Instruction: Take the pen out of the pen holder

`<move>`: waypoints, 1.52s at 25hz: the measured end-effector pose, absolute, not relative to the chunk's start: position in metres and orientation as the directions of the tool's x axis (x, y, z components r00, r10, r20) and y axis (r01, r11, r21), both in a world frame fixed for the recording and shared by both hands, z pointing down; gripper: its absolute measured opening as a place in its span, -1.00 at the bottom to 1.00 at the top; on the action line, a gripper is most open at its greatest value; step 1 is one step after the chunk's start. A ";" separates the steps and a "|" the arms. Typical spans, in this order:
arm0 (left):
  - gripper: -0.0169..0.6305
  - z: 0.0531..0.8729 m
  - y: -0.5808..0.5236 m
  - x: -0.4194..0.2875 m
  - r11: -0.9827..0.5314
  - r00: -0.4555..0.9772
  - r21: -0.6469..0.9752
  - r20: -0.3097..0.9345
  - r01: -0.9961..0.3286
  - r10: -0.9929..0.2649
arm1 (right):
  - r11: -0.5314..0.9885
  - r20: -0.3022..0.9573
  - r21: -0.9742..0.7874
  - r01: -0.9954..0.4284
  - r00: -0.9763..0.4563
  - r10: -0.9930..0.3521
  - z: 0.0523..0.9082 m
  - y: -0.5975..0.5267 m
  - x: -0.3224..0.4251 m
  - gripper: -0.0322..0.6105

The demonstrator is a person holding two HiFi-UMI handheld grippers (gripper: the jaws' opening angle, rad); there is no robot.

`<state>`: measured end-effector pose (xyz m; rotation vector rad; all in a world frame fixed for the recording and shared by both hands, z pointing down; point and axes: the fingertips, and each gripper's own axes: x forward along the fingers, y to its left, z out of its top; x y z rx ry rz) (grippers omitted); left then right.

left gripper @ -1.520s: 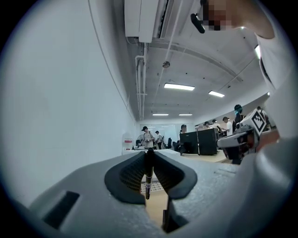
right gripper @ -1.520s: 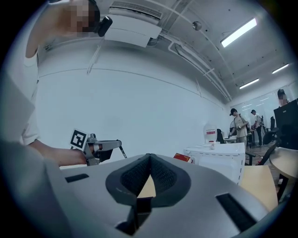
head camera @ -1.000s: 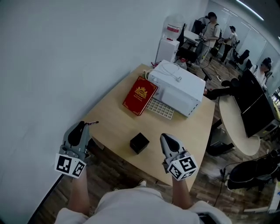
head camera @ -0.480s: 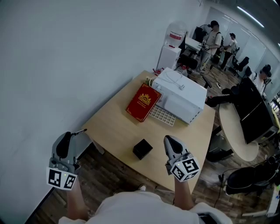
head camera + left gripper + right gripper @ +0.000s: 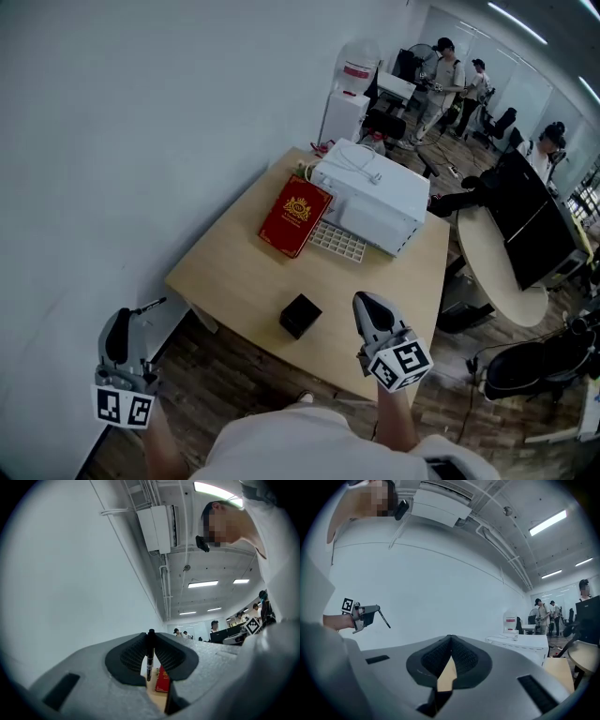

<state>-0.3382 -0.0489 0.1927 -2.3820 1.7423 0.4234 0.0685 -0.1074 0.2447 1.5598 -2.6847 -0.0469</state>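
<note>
Clamping the pen (image 5: 150, 654), the left gripper (image 5: 133, 314) hangs lower left, well clear of the pen holder (image 5: 300, 315): it's out, I'd say. Right gripper (image 5: 450, 651) idles clenched, empty.

Left gripper (image 5: 151, 638) fills the bottom half here, with its grey jaws closed on a black pen (image 5: 149, 660). The pen stands pretty much upright, pinched between the dark ribbed pads (image 5: 133, 653), with its top poking just above the jaw tips. Through the gap under the pads you can see a bit of a red book (image 5: 162, 682) lying on a wooden table (image 5: 153, 695). Plain white wall (image 5: 70, 583) on the left, an AC unit (image 5: 157, 527) up top, ceiling lights (image 5: 204, 584) further back. A person (image 5: 272, 550) leans in at top right, and a few more people (image 5: 214, 626) are way off in the distance.
</note>
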 end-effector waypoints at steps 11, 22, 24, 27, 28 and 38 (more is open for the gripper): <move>-0.75 0.208 -0.017 -0.358 -0.332 0.300 0.049 -0.318 -0.942 -0.899 | 0.444 0.039 0.034 -0.896 -0.442 -0.896 0.256 -0.062 0.061 -0.90; -0.75 0.217 0.025 -0.359 -0.336 0.299 0.062 -0.330 -0.940 -0.895 | 0.486 0.041 0.030 -0.874 -0.485 -0.874 0.255 -0.032 0.041 -0.90; -0.75 0.217 0.031 -0.360 -0.333 0.296 0.062 -0.331 -0.941 -0.896 | 0.494 0.042 0.034 -0.869 -0.492 -0.869 0.253 -0.027 0.039 -0.90; -0.75 0.215 0.033 -0.358 -0.333 0.292 0.069 -0.341 -0.940 -0.894 | 0.502 0.050 0.041 -0.864 -0.500 -0.864 0.254 -0.020 0.038 -0.90; -0.75 0.213 0.033 -0.356 -0.338 0.297 0.065 -0.344 -0.939 -0.891 | 0.502 0.053 0.041 -0.864 -0.500 -0.864 0.254 -0.018 0.038 -0.90; -0.75 0.206 0.021 -0.334 -0.370 0.323 0.058 -0.373 -0.927 -0.870 | 0.534 0.076 0.075 -0.842 -0.530 -0.845 0.250 -0.016 0.042 -0.90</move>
